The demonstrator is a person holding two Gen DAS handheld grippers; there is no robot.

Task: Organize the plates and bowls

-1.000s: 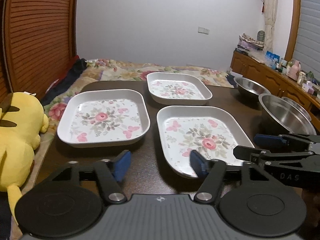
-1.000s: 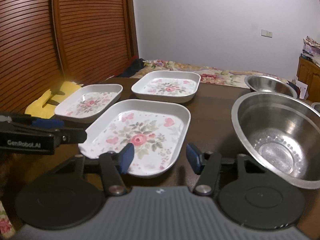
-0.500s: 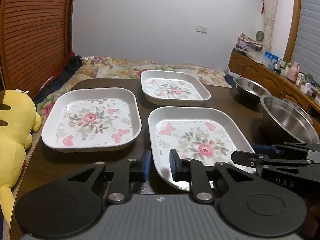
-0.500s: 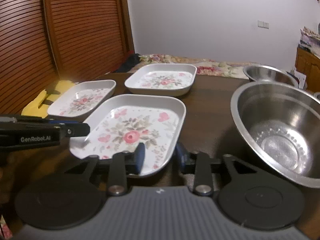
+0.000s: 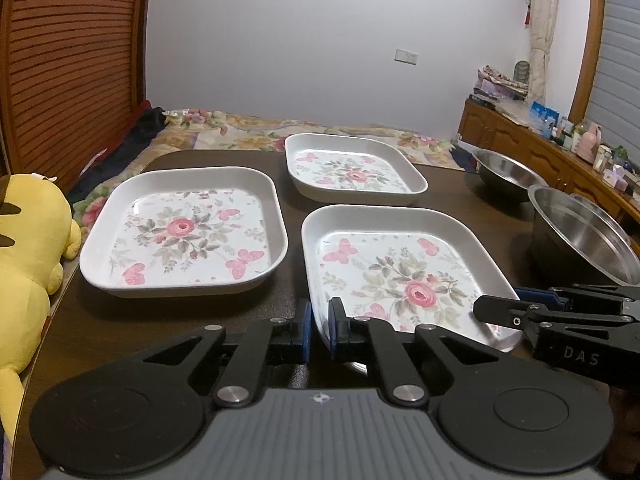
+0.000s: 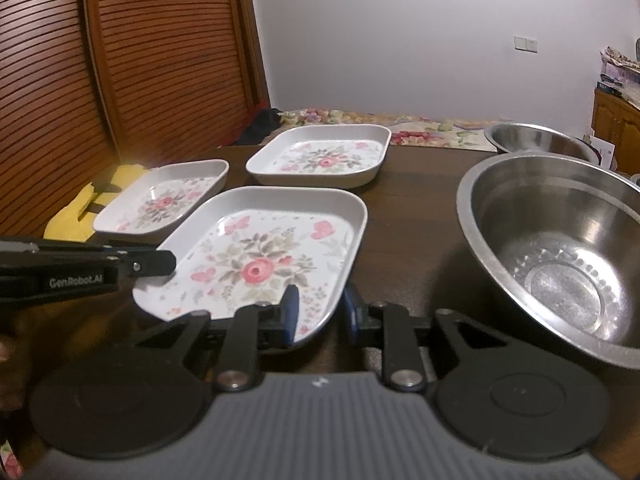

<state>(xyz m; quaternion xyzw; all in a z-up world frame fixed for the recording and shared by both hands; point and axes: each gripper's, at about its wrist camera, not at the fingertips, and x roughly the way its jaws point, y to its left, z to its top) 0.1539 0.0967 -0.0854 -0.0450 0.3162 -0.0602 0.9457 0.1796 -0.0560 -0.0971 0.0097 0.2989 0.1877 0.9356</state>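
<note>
Three white floral plates lie on the dark table (image 5: pixel 132 328). The near plate (image 5: pixel 400 272) (image 6: pixel 256 264) is held from both sides. My left gripper (image 5: pixel 320 330) is shut on its near left rim, one pad inside and one outside. At the plate's near right corner my right gripper (image 6: pixel 320 314) is shut on the rim. The left plate (image 5: pixel 184 232) and the far plate (image 5: pixel 352 168) lie flat, untouched. A large steel bowl (image 6: pixel 560 256) stands to the right, with a smaller steel bowl (image 6: pixel 536 140) behind it.
A yellow plush toy (image 5: pixel 28 248) lies off the table's left edge. Behind the table is a bed with a floral cover (image 5: pixel 260 128). A wooden sideboard (image 5: pixel 560 152) crowded with bottles runs along the right. Slatted wooden doors (image 6: pixel 120 60) stand at the left.
Both grippers went from wide open to shut on the near plate's front rim. The left gripper shifted right toward the plate's corner.
</note>
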